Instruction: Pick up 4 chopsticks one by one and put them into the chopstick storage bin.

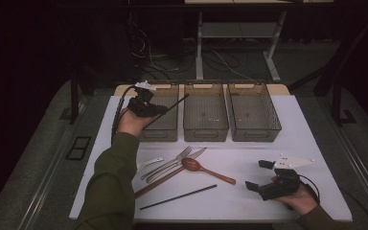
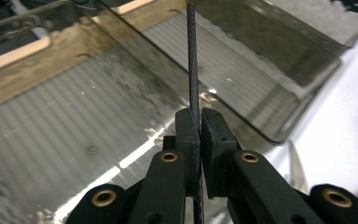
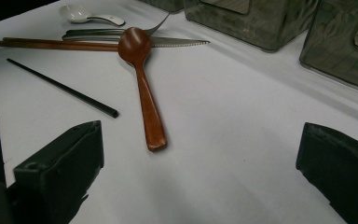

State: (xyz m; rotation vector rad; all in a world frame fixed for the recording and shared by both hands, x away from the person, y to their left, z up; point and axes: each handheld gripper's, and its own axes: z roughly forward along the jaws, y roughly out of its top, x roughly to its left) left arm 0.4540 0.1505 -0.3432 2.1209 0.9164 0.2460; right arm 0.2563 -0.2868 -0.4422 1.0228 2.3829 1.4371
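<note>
My left gripper (image 1: 160,109) hovers over the left clear bin (image 1: 160,134), shut on a thin black chopstick (image 1: 177,102) that pokes out toward the middle bin (image 1: 205,134). In the left gripper view the pads (image 2: 186,128) pinch the chopstick (image 2: 192,56) above the bin's ribbed floor (image 2: 74,130). A second black chopstick (image 1: 178,197) lies on the white mat (image 1: 249,203). My right gripper (image 1: 258,175) rests at the front right, open, nothing between its jaws. In the right gripper view, that gripper (image 3: 200,158) faces a wooden spoon (image 3: 142,79) and the black chopstick (image 3: 60,87).
A fork (image 1: 167,162), a knife (image 1: 199,153), brown chopsticks (image 1: 158,183), a white spoon (image 1: 148,163) and the wooden spoon (image 1: 206,171) lie crossed at the mat's middle. A third bin (image 1: 256,135) stands at the back right. Floor cables and table legs lie beyond.
</note>
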